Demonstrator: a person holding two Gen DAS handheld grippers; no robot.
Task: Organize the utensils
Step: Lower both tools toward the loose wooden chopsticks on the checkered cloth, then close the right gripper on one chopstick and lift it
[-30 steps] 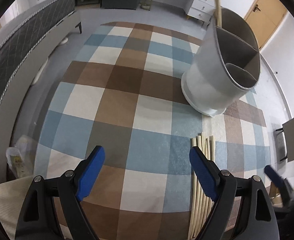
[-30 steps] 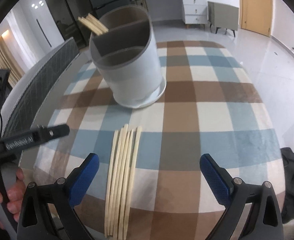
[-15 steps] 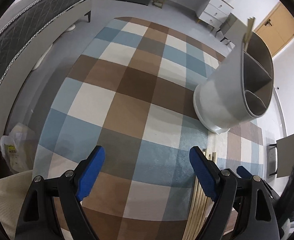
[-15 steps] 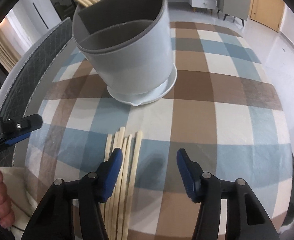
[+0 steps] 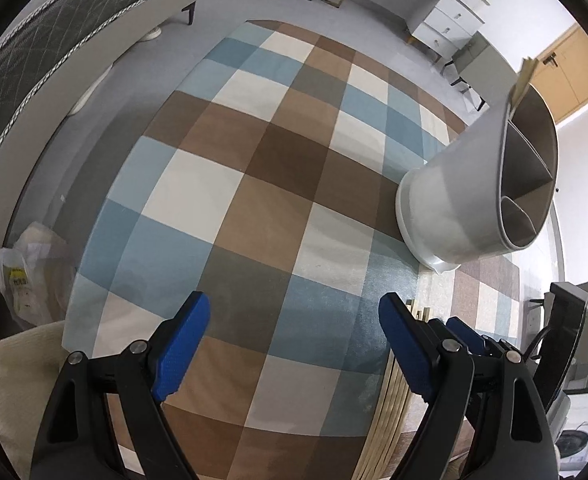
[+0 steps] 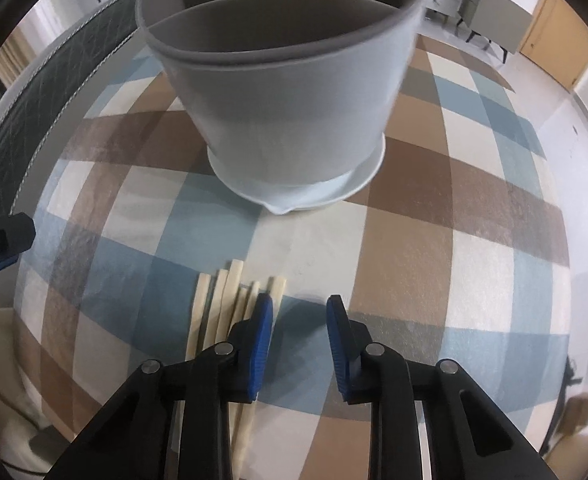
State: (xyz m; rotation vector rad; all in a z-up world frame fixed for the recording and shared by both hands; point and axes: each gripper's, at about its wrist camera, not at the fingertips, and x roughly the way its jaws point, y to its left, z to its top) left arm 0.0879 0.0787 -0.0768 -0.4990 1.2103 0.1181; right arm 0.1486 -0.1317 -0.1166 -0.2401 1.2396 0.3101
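The chopsticks lie in a loose bundle flat on the checked tabletop, their long axes running from the near edge toward the grey divided holder, which stands upright just beyond their far tips. The right gripper points steeply down over them and sits a little to the bundle's right: its left pad is over the rightmost stick, while the gap between the pads shows mostly bare cloth. Its jaws are closing, and no stick can be seen clamped between the pads, so nothing is held yet. Because the sticks run along the gripper's view and not across it, the jaws close across their thin width, which suits a pinch; the open question is whether the pads straddle a stick or slide past to its right. The left gripper hangs with its jaws spread wide and empty over bare cloth, the bundle lying off its right side. The right hand is clearly the nearer one. A few chopsticks already stand in the holder's far compartment.
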